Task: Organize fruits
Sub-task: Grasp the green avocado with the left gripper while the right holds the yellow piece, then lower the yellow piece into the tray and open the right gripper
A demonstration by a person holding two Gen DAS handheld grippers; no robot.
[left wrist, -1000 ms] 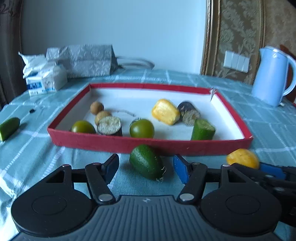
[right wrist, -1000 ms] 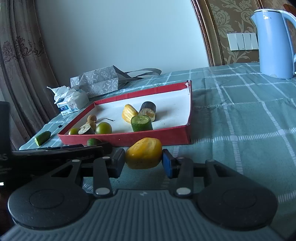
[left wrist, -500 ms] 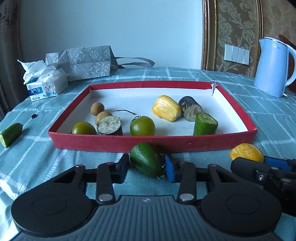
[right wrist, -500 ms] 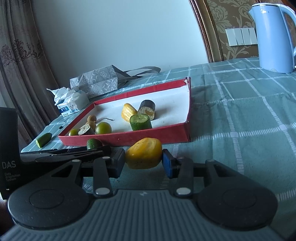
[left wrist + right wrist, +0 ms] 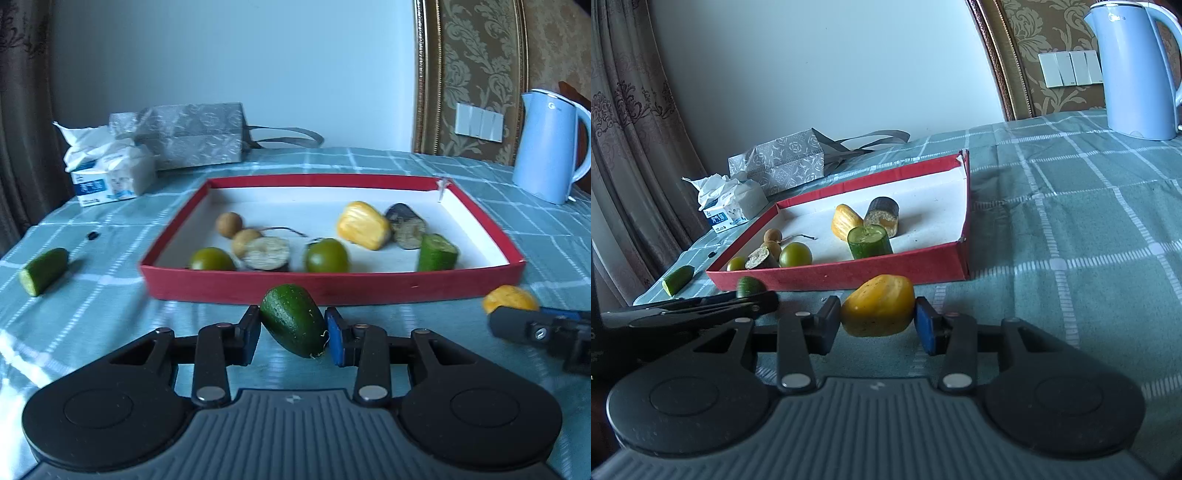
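Note:
My left gripper (image 5: pixel 293 334) is shut on a dark green cucumber end (image 5: pixel 293 320), just in front of the red tray's near wall (image 5: pixel 332 290). My right gripper (image 5: pixel 877 321) is shut on a yellow fruit piece (image 5: pixel 878 311), near the tray's front right corner (image 5: pixel 962 264). That yellow piece (image 5: pixel 509 298) and the right gripper show at the right edge of the left wrist view. Inside the tray lie green round fruits (image 5: pixel 327 256), brown longans (image 5: pixel 229 223), a yellow piece (image 5: pixel 363 225), dark cut pieces (image 5: pixel 405 225) and a cucumber chunk (image 5: pixel 437 253).
Another cucumber piece (image 5: pixel 44 270) lies on the checked cloth to the tray's left. A tissue pack (image 5: pixel 110 177) and a grey gift bag (image 5: pixel 192 136) stand at the back left. A blue kettle (image 5: pixel 550 147) stands at the back right.
The left gripper moved forward around the cucumber end and shut on it. The right gripper kept still, holding the yellow piece.

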